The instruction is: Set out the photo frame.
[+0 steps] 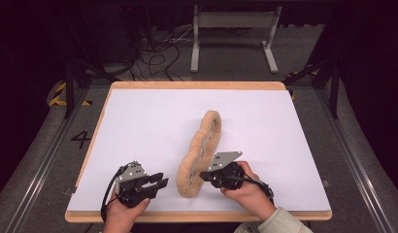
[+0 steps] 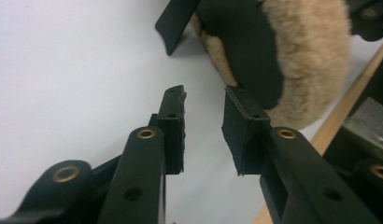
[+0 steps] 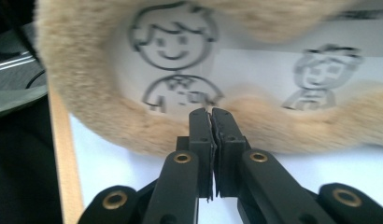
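High view shows a long, tan, fuzzy-rimmed cushion with a pale printed face (image 1: 201, 151) standing on its edge on the white-topped counter with a wooden rim (image 1: 153, 121), running from between the two tools away toward the counter's middle. The right tool (image 1: 203, 175) sits at the near end of that cushion, its tips touching the plush rim, and a hand (image 1: 248, 187) in a pale sleeve grips it from behind. Right gripper view has its jaws pressed together with no gap, right against the fuzzy border (image 3: 147, 135); whether any plush is pinched between them I cannot tell. Just beyond those tips lie two line-drawn cartoon figures (image 3: 173, 60) on the cushion's pale face. The left tool (image 1: 158, 183) rests on the other side of the cushion, near but apart from it, jaws parted and holding nothing. Left gripper view shows the cushion's plush end (image 2: 311, 60) ahead and to the right of the spread jaws, with the counter's wooden edge (image 2: 348, 112) beside it.
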`<state>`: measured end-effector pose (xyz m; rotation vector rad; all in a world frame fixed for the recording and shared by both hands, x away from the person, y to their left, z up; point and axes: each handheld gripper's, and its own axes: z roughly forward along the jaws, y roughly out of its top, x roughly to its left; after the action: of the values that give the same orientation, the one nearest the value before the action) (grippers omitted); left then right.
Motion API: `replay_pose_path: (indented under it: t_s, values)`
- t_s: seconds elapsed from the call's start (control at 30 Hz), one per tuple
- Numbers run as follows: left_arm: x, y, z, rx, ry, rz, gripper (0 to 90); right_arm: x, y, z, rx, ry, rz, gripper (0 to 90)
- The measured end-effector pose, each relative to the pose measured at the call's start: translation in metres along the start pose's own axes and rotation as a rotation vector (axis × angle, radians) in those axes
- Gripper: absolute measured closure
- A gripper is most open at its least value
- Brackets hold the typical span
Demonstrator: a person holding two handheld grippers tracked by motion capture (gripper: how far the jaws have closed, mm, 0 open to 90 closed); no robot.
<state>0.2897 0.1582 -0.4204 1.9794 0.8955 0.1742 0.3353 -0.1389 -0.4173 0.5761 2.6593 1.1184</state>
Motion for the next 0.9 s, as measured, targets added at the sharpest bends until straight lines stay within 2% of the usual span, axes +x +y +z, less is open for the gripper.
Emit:
replay_pose_path:
  t_s: [0.1, 0.23, 0.3, 0.4, 0.43, 0.47, 0.6, 0.7, 0.83, 0.9]
  values:
    - [-0.002, 0.002, -0.001, -0.029, -0.04, 0.004, 55.1, -0.009, -0.003, -0.007, -0.012, -0.024, 0.023, 87.7]
    - [-0.005, 0.004, -0.005, -0.075, -0.102, -0.004, 47.9, -0.018, -0.007, -0.013, -0.01, -0.071, 0.039, 87.6]
    - [-0.008, 0.005, -0.004, -0.086, -0.116, -0.002, 45.2, -0.021, -0.009, -0.014, -0.015, -0.085, 0.045, 87.5]
    - [-0.016, 0.008, -0.001, -0.076, -0.147, 0.008, 41.1, -0.025, -0.01, -0.016, -0.014, -0.106, 0.054, 87.2]
    - [-0.021, 0.008, 0.001, -0.063, -0.156, -0.003, 39.8, -0.026, -0.011, -0.017, -0.014, -0.111, 0.053, 87.1]
    - [-0.022, 0.01, 0.003, -0.064, -0.149, 0.013, 37.7, -0.027, -0.012, -0.018, -0.015, -0.113, 0.056, 86.8]
    - [-0.027, 0.012, 0.012, -0.044, -0.145, 0.012, 33.3, -0.029, -0.013, -0.02, -0.025, -0.125, 0.067, 86.4]
    - [-0.033, 0.013, 0.028, 0.002, -0.119, -0.013, 31.6, -0.031, -0.014, -0.022, -0.024, -0.131, 0.074, 86.4]
    - [-0.038, 0.013, 0.045, 0.045, -0.074, -0.003, 32.6, -0.033, -0.016, -0.023, -0.024, -0.136, 0.083, 86.2]
    - [-0.039, 0.012, 0.05, 0.064, -0.07, 0.0, 33.8, -0.033, -0.017, -0.024, -0.026, -0.137, 0.087, 86.0]
